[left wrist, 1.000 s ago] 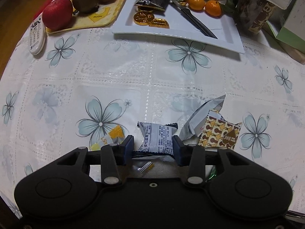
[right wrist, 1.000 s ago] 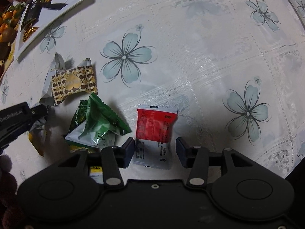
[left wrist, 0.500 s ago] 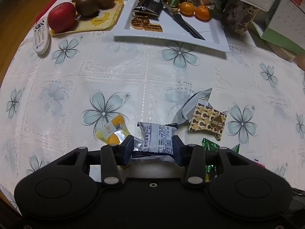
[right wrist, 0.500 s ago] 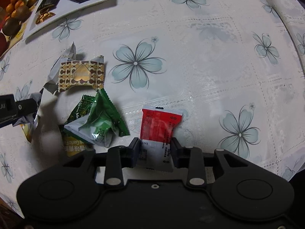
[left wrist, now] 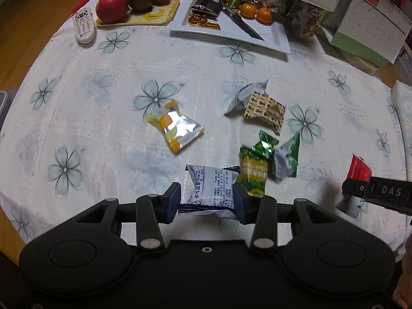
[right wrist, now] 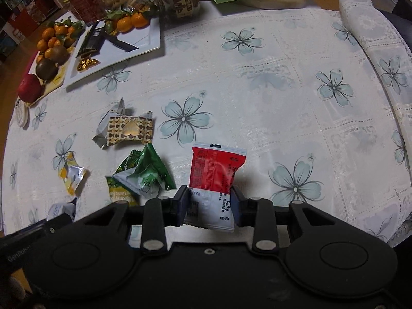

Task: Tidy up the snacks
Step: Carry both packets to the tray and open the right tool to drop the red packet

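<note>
My left gripper [left wrist: 206, 199] is shut on a white printed snack packet [left wrist: 212, 189], held above the flowered tablecloth. My right gripper [right wrist: 209, 203] is shut on a red-and-white snack packet [right wrist: 216, 172], also lifted off the cloth; that packet [left wrist: 356, 180] shows at the right edge of the left wrist view, in the right gripper's fingers [left wrist: 381, 193]. Loose on the cloth lie a yellow-and-silver packet [left wrist: 175, 127], a brown patterned packet with a heart [right wrist: 130, 130], a crumpled silver wrapper [left wrist: 243, 97] and green packets [right wrist: 143, 176].
A white rectangular plate [left wrist: 273, 38] at the far side holds a knife, gold coins, a dark bar and small oranges. A yellow tray [left wrist: 154, 18] carries an apple and kiwis. A remote [left wrist: 83, 27], a jar and a desk calendar [left wrist: 368, 23] stand along the back.
Both grippers rose from the cloth with their packets. The right gripper's jaws closed on the red-and-white packet and lifted it. The yellow-and-silver packet and the green packets came into the left wrist view.
</note>
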The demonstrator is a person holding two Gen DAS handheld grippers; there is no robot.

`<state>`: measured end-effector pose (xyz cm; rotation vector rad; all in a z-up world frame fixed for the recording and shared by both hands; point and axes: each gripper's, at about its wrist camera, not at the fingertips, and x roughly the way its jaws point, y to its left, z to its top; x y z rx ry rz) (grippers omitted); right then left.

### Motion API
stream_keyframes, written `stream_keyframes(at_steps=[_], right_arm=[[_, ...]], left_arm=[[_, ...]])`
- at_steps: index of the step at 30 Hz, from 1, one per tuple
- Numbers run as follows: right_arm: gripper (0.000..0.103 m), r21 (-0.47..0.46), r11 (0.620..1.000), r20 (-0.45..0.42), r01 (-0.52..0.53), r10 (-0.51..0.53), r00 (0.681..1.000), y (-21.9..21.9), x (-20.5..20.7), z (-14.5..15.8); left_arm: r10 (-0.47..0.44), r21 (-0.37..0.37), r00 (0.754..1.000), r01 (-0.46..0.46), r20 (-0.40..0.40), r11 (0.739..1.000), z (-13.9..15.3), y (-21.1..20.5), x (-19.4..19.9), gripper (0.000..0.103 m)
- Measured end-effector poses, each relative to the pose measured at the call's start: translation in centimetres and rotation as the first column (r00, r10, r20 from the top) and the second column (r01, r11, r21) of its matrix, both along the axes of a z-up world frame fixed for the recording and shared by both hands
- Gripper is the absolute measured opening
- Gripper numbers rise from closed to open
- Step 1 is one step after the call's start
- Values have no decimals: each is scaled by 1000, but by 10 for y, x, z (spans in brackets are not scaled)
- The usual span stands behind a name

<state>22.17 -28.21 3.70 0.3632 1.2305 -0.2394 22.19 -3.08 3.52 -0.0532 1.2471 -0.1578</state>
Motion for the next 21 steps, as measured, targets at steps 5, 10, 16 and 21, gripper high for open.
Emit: stream_keyframes(at_steps=[5, 10, 16, 21], right_arm=[[36, 58, 998, 22, -7, 6, 1000, 7, -53, 14], [36, 101, 995, 35, -11, 8, 999, 19, -115, 17], [36, 85, 996, 8, -32, 31, 999, 39, -177, 8], [36, 63, 997, -7, -34, 35, 999, 49, -217, 2]], left_arm=[[-2, 24, 1000, 2, -14, 1000, 7, 5, -50, 51], [-5, -1, 1000, 5, -27, 1000, 12, 10, -98, 51], [1, 10, 999, -1, -49, 1000, 6, 11, -151, 51], [15, 34, 998, -13, -60, 999, -1, 7, -184, 51]])
